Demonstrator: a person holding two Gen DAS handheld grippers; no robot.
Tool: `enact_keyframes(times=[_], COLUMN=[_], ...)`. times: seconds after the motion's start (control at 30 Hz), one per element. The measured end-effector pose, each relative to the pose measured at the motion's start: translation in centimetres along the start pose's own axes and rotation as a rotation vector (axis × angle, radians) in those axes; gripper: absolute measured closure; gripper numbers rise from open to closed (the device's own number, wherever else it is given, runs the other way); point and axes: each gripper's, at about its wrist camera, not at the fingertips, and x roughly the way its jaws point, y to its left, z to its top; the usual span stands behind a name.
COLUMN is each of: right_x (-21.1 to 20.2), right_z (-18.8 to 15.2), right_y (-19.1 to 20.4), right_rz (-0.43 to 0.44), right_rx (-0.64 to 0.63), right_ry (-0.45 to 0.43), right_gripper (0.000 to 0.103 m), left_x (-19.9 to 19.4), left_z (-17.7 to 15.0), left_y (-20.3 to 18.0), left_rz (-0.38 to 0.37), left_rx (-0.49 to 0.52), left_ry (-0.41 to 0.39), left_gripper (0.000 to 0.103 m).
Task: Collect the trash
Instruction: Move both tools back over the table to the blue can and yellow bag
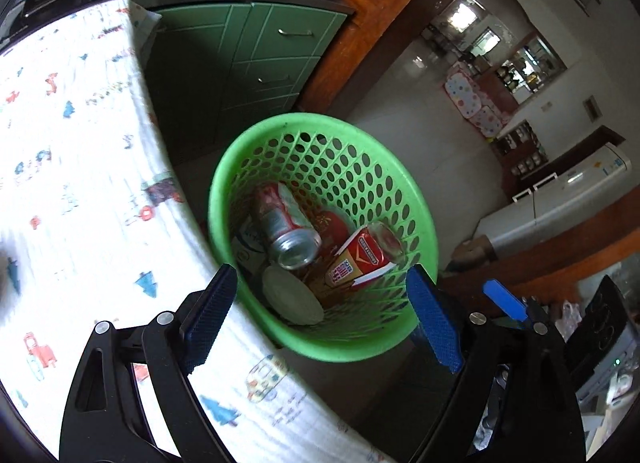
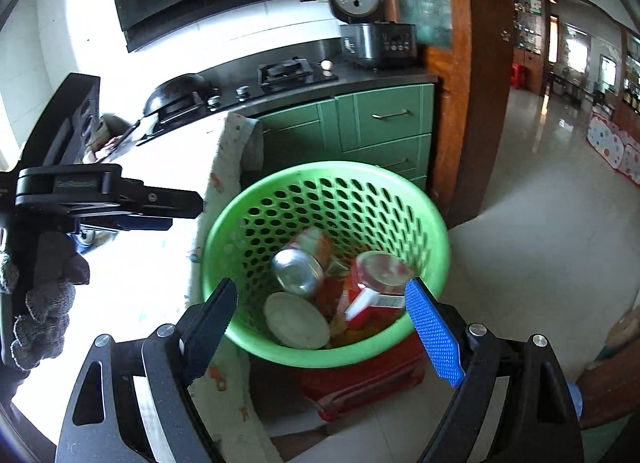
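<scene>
A green perforated basket (image 1: 362, 337) stands beside the table; it also shows in the right wrist view (image 2: 240, 223). Inside lie a red drink can (image 1: 286, 225) (image 2: 300, 267), a red carton (image 1: 360, 257) (image 2: 372, 299), a round whitish lid (image 1: 292, 299) (image 2: 296, 319) and a clear cup (image 1: 384, 237) (image 2: 380, 269). My left gripper (image 1: 322, 315) is open and empty above the basket's near rim. My right gripper (image 2: 322, 327) is open and empty above the basket. The left gripper also shows in the right wrist view (image 2: 120, 203), over the table.
A table with a white printed cloth (image 1: 68, 183) (image 2: 160, 263) sits left of the basket. Green cabinets (image 1: 256, 55) (image 2: 380, 123) with a stove (image 2: 280, 75) and rice cooker (image 2: 372, 39) stand behind. A red stool (image 2: 360, 379) is under the basket. Tiled floor (image 2: 540, 223) lies to the right.
</scene>
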Motion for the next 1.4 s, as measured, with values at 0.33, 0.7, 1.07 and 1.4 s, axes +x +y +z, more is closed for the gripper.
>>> enact_keyframes(times=[0.33,0.7,1.07,1.4], right_x=[0.2,2.2,4.9,10.1], right_z=[1.0,2.4,3.8,4.7], right_y=[5.7,15.3,25.9,36.1], right_rz=[0.084,0.211,0.321,0.403], right_rx=[-0.088,-0.242,-0.516,-0.870], right_ry=[0.006,0.037,0.072,0.087], right_gripper=[0.020,0.017,0.015,0.014], left_x=[-8.5,-18.5,-25.4,-28.4], left_z=[-3.3,-5.7,-8.2,-8.8], left_y=[4.4,14.5,24.0,29.9], left_rz=[0.085,0.212,0.330,0.375], left_rx=[-0.014,-0.138,-0.260,-0.289], left_ry=[-0.106,-0.225,-0.281,-0.303], left_gripper=[0.018,0.018,0.018,0.018])
